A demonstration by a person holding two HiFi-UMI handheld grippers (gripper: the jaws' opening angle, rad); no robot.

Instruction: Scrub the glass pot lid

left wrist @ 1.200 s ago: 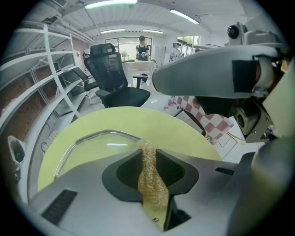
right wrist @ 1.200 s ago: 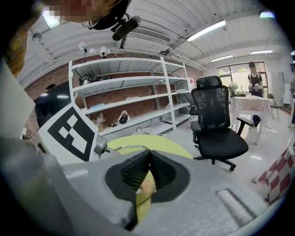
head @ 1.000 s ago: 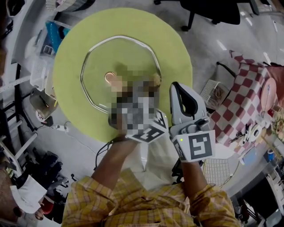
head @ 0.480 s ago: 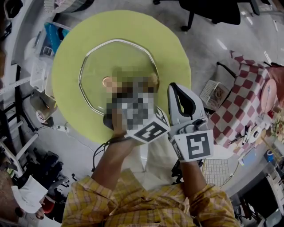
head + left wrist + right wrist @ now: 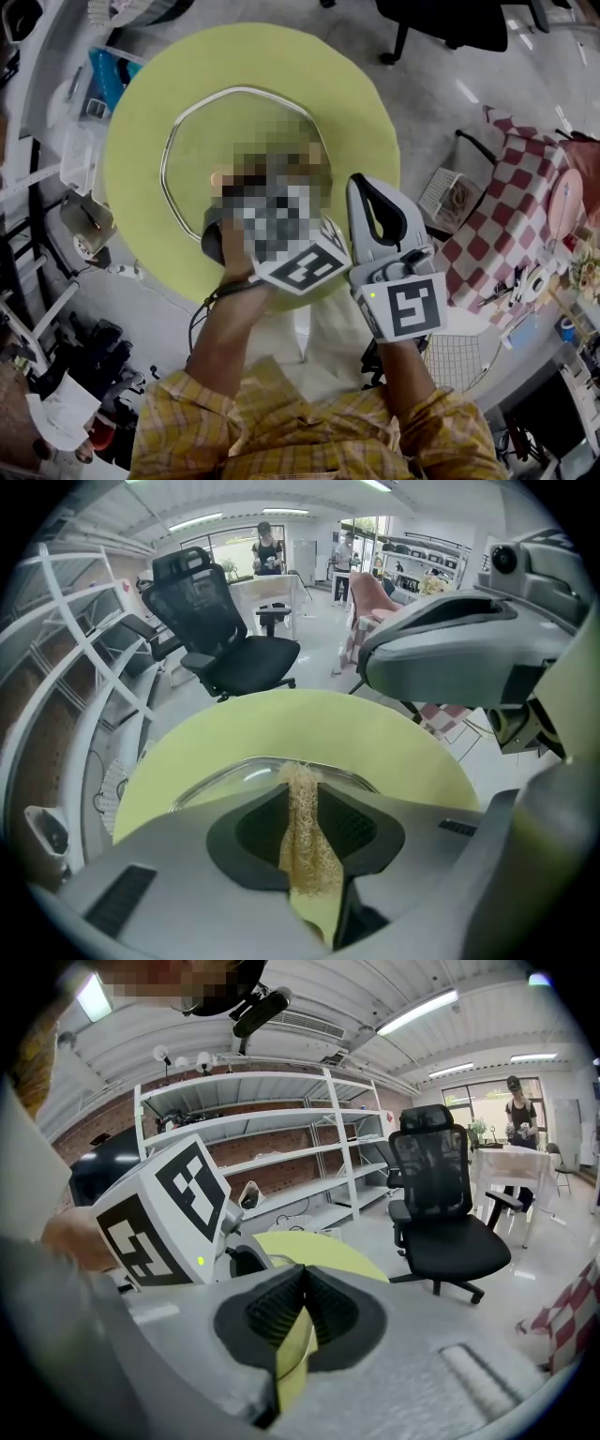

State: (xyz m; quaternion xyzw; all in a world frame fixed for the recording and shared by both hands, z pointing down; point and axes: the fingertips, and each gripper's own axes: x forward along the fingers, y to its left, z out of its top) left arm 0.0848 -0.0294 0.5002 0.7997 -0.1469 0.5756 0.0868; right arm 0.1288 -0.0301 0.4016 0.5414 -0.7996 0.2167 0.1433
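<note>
In a workshop with shelving and office chairs, the glass pot lid (image 5: 202,122) lies flat near the middle of the round yellow-green table (image 5: 366,94). Over the last second the left gripper (image 5: 302,778), jaws clamped on a beige mesh scrubber (image 5: 305,846), has edged slightly farther over the lid's near right part, which suggests scrubbing is under way. The right gripper (image 5: 302,1274), closed on nothing, hangs just right of it.
</note>
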